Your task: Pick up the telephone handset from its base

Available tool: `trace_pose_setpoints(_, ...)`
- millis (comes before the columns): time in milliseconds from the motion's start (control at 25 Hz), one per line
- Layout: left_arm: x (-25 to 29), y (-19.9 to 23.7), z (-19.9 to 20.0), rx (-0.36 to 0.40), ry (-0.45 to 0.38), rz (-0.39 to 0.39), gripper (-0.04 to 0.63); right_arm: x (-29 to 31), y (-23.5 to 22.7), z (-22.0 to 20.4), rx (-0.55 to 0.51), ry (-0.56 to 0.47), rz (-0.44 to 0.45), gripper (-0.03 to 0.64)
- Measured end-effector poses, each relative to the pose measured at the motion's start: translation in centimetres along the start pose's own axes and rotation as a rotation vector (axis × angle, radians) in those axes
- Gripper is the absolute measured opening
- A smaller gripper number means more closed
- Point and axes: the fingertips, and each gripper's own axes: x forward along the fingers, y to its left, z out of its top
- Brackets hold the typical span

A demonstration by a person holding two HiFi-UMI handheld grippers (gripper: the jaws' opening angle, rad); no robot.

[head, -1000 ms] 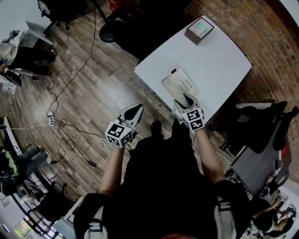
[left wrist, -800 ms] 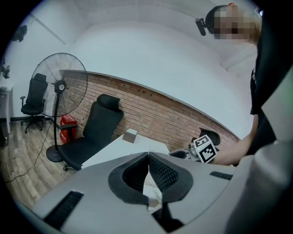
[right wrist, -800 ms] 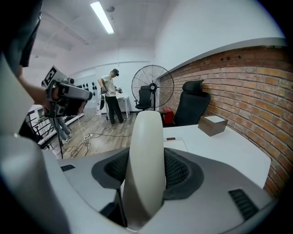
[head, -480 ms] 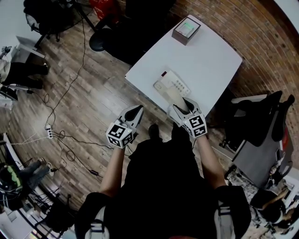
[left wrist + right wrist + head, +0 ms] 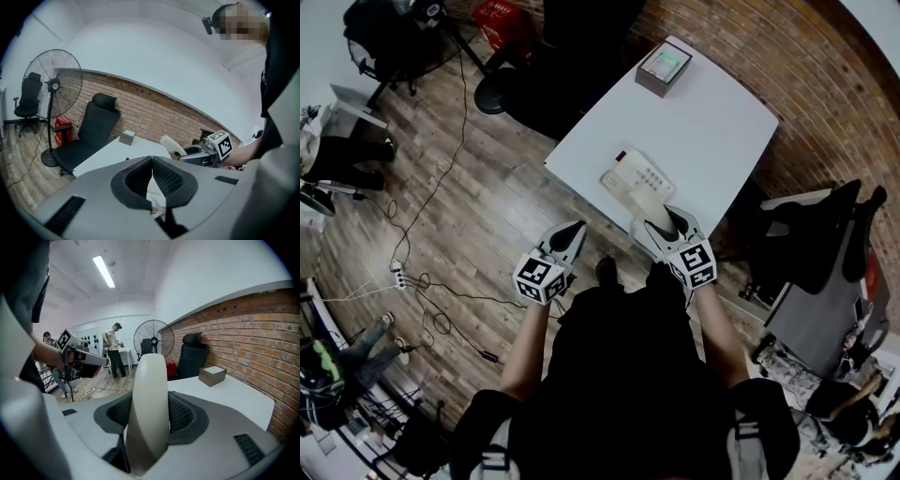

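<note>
The cream handset [image 5: 150, 380] stands upright between my right gripper's [image 5: 151, 404] pads, which are shut on it. In the head view that gripper [image 5: 666, 218] holds the handset [image 5: 655, 207] just above the near end of the phone base [image 5: 635, 176], which lies near the white table's [image 5: 712, 122] front edge. My left gripper [image 5: 572, 231] hangs over the wooden floor, left of the table's near corner, with its jaw tips together [image 5: 152, 158] and nothing between them. From the left gripper view the handset [image 5: 170, 144] shows in the right gripper [image 5: 206, 152].
A small grey box [image 5: 664, 67] sits at the table's far end. A black office chair [image 5: 572, 52] and a fan's base [image 5: 495, 92] stand beyond the table, and more chairs [image 5: 825, 253] on the right. Cables [image 5: 422, 281] run over the floor. People [image 5: 114, 350] stand far back.
My right gripper has risen with the handset, lifting it off the near end of the base. The left gripper has drifted slightly and stays shut.
</note>
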Motion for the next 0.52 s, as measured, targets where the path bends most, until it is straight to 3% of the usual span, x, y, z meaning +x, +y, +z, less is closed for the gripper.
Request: trace_pose_setpoints(520, -0.1, -1.6, -0.9, -0.004, 0.002, 0.018, 0.020, -1.8, 0.3, -0.1, 0.001, -0.021, 0.024, 0.209)
